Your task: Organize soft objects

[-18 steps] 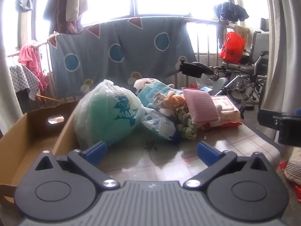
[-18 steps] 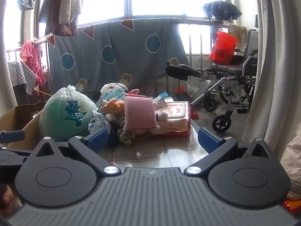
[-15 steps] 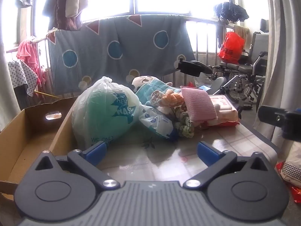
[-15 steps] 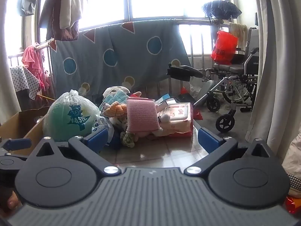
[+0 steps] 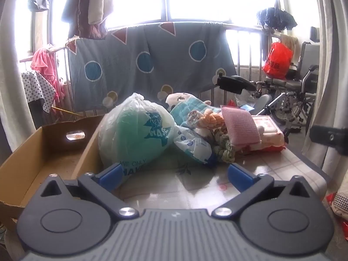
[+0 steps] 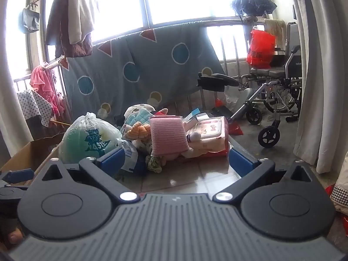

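Note:
A heap of soft things lies at the back of a glossy tiled table (image 5: 195, 187). It holds a tied plastic bag with green filling (image 5: 134, 132) (image 6: 89, 139), a pink knitted pad (image 5: 241, 124) (image 6: 168, 136), a plush doll in a blue cloth (image 5: 187, 104) (image 6: 139, 113), an orange knit toy (image 5: 212, 118), a white-blue packet (image 5: 191, 143) and a pack of wipes (image 6: 209, 130). My left gripper (image 5: 175, 174) hangs open just short of the bag. My right gripper (image 6: 176, 161) is open in front of the pink pad, with nothing between its fingers.
An open cardboard box (image 5: 43, 152) stands to the left of the table. A blue blanket (image 5: 148, 65) hangs on a rail behind the heap. A wheelchair (image 6: 278, 91) and a red bag (image 6: 260, 49) are at the right, beside a curtain (image 6: 315, 87).
Both views have tilted slightly upward and drawn a little nearer the heap. The objects have not moved and both grippers stay open.

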`<state>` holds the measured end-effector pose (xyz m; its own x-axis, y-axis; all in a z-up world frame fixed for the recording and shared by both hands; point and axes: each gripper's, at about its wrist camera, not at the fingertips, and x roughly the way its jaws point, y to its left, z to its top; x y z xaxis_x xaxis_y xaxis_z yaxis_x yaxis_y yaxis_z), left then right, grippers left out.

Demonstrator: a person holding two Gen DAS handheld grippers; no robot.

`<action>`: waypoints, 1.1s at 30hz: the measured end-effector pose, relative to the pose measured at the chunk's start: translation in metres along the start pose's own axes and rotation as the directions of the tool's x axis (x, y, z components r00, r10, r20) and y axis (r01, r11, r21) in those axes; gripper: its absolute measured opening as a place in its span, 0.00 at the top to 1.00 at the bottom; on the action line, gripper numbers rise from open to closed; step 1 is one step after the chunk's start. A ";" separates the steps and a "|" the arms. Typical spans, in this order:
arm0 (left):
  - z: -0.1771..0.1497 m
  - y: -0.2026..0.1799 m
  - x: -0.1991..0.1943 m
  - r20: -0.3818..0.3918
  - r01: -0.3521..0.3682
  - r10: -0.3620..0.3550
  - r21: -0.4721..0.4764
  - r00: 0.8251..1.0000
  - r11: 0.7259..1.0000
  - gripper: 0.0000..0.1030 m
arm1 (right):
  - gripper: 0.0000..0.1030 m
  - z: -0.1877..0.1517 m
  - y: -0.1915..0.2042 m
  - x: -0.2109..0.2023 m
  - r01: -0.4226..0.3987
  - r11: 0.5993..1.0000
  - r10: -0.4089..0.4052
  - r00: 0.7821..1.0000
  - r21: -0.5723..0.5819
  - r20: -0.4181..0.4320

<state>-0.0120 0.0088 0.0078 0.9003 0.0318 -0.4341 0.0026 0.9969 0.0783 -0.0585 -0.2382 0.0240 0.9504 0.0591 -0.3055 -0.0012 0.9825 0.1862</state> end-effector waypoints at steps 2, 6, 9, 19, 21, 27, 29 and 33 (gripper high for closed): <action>0.001 0.000 -0.005 0.017 -0.014 0.014 0.009 1.000 1.000 0.00 | 0.01 0.000 0.002 0.001 0.003 1.000 -0.003 1.000 -0.005 -0.005; 0.001 -0.003 -0.008 0.031 -0.016 0.015 0.034 0.999 0.999 0.00 | 0.01 0.000 0.004 0.001 -0.008 1.000 0.008 1.000 -0.009 -0.006; -0.001 -0.006 -0.007 0.028 -0.018 0.017 0.046 0.999 0.999 0.00 | 0.01 0.002 0.005 0.000 -0.011 1.000 0.011 1.000 -0.019 -0.009; -0.005 -0.003 -0.002 0.017 -0.025 0.024 0.043 1.000 0.999 0.00 | 0.01 0.000 0.009 0.004 -0.005 0.999 0.004 1.000 -0.045 -0.021; -0.006 -0.001 -0.001 0.010 -0.020 0.019 0.035 1.000 0.999 0.00 | 0.01 -0.001 0.007 0.006 -0.011 0.999 0.010 1.000 -0.035 -0.026; -0.007 0.000 -0.001 0.003 -0.018 0.018 0.029 1.000 0.999 0.00 | 0.01 -0.002 0.010 0.007 -0.007 0.998 0.005 1.000 -0.058 -0.028; -0.007 0.001 -0.002 0.002 -0.007 0.007 0.015 1.000 1.000 0.00 | 0.01 -0.003 0.012 0.008 -0.005 0.998 0.003 1.000 -0.068 -0.029; -0.007 0.003 -0.002 -0.008 0.010 -0.010 -0.002 1.000 1.000 0.00 | 0.01 -0.004 0.017 0.011 -0.003 0.996 -0.001 0.999 -0.092 -0.039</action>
<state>-0.0170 0.0122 0.0023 0.8969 0.0224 -0.4417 0.0107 0.9973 0.0723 -0.0494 -0.2199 0.0204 0.9375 0.0653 -0.3417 -0.0328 0.9944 0.1003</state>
